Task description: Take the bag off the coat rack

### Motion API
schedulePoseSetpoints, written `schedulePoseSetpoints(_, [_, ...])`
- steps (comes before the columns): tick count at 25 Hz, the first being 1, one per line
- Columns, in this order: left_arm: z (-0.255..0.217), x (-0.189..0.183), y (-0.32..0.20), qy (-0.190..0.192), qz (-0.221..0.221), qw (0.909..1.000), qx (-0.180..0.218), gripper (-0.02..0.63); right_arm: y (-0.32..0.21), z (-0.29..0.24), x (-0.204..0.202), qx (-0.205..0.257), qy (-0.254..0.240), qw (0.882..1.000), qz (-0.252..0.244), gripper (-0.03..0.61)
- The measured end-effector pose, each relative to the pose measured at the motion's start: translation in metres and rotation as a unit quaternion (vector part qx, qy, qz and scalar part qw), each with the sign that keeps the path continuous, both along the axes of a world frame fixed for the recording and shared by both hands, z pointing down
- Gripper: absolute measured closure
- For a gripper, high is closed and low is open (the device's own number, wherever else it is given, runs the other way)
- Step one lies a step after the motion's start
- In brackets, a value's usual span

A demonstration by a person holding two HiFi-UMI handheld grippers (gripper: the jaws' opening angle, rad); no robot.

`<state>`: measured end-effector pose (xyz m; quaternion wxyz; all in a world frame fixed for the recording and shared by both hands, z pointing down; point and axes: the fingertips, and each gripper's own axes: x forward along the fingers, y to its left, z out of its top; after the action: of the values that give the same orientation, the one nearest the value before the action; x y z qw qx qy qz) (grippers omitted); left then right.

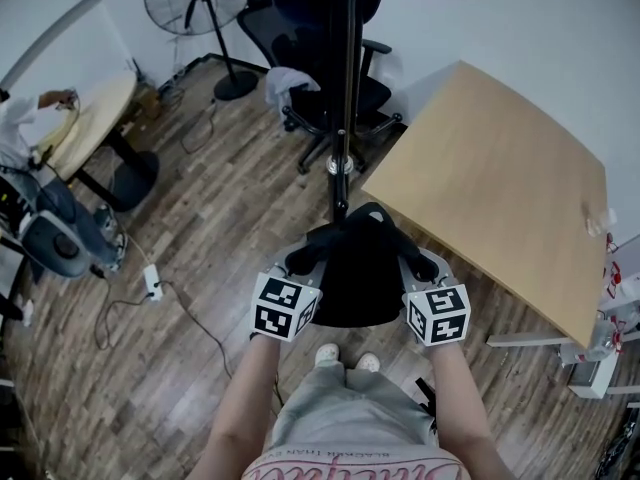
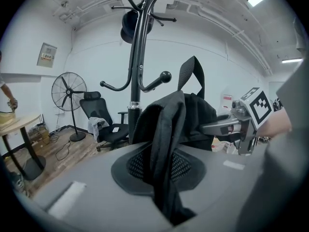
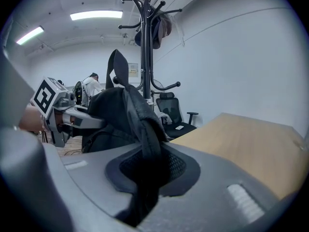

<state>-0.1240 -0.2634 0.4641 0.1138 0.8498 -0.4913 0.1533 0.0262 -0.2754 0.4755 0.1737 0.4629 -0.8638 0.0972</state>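
A black bag (image 1: 358, 268) hangs between my two grippers, just in front of the black coat rack's pole (image 1: 345, 98). My left gripper (image 1: 300, 263) is shut on a fold of the bag's fabric (image 2: 166, 178). My right gripper (image 1: 425, 266) is shut on the bag's other side (image 3: 142, 173). In the left gripper view the bag's carry loop (image 2: 192, 74) stands up free beside a ball-tipped hook (image 2: 165, 76) of the coat rack (image 2: 137, 57). The coat rack (image 3: 147, 42) rises behind the bag (image 3: 116, 115) in the right gripper view, with a dark item high on its hooks.
A wooden table (image 1: 500, 188) stands close on the right. Behind the rack is a black office chair (image 1: 330, 78) and a floor fan (image 1: 195, 8). At far left a person (image 1: 25, 138) stands by a round table (image 1: 95, 118). Cables and a power strip (image 1: 152, 283) lie on the floor.
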Motion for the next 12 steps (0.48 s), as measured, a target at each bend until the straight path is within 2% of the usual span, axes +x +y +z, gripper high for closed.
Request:
schedulePoseSetpoints(5, [-0.004, 0.022, -0.005, -0.007, 0.022, 0.9997, 0.009, 0.551, 0.001, -0.006, 0.023, 0.010, 0.004, 1.000, 0.029, 0.532])
schedulePoseSetpoints(12, [-0.022, 0.059, -0.018, -0.032, 0.049, 0.9973, 0.045, 0.551, 0.000, -0.024, 0.060, 0.032, 0.008, 0.996, 0.078, 0.532])
